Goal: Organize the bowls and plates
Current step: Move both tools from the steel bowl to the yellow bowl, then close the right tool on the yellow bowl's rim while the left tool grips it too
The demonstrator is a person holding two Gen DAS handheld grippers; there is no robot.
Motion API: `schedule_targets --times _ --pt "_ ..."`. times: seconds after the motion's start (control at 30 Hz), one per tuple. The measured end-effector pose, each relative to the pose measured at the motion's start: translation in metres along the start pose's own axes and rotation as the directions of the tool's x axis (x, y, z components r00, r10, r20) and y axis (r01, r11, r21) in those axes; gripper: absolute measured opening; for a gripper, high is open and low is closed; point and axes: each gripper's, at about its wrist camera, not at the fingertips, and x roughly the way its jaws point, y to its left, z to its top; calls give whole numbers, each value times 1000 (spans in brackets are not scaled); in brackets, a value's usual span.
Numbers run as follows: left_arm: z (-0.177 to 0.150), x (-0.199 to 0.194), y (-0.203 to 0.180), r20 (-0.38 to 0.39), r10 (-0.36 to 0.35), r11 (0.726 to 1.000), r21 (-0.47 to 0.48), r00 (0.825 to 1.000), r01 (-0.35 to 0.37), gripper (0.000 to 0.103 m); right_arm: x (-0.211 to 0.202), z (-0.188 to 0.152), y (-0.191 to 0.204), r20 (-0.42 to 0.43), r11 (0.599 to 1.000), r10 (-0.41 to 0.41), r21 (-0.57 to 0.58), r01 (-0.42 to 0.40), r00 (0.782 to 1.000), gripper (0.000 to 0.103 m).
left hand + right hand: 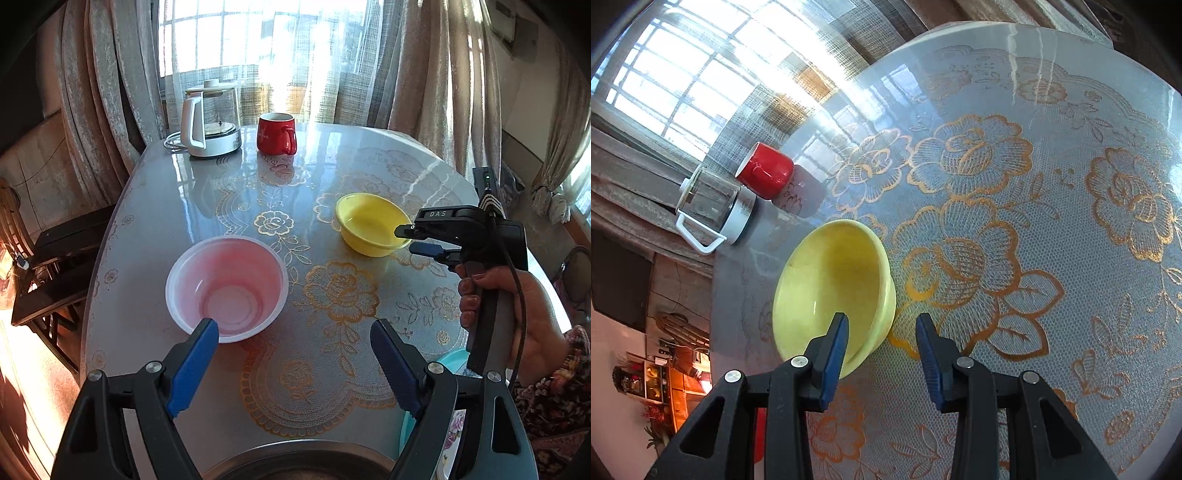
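Fingers of the right gripper (881, 319) stand apart astride the near rim of the yellow bowl (831, 288), one blue pad inside and one outside, not yet closed on it. The left gripper (293, 328) is spread wide above the desk (332, 295), its left pad over the near rim of the pink bowl (227, 288), gripping nothing. A red mug (276, 133) and a glass kettle (212, 122) stand at the far edge.

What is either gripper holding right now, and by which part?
Nothing is held. The right gripper is open, straddling the near rim of the yellow bowl, not clamped. The left gripper is open beside the pink bowl.
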Motion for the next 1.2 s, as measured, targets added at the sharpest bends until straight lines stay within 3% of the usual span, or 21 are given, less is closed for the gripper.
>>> schedule_targets --times 0.2,0.3,0.77,1.13,1.2 --pt "13 7 -11 8 12 1000 22 1000 -12 85 8 -2 -1 -30 998 41 -37 -42 999 17" --pt "18 14 -15 -3 10 1000 19 1000 -10 85 5 -6 -2 -34 997 22 -74 -24 999 14" --pt "48 72 -64 -69 42 996 76 997 -37 85 -23 -30 -26 -88 988 -7 -151 -6 996 12" --pt "60 102 -92 -50 84 988 134 995 -77 85 -37 -33 -31 -83 980 -2 -199 -15 997 12" --pt "62 108 -94 -49 91 987 140 995 -84 76 -37 -34 -31 -80 979 -6 -201 -11 997 12"
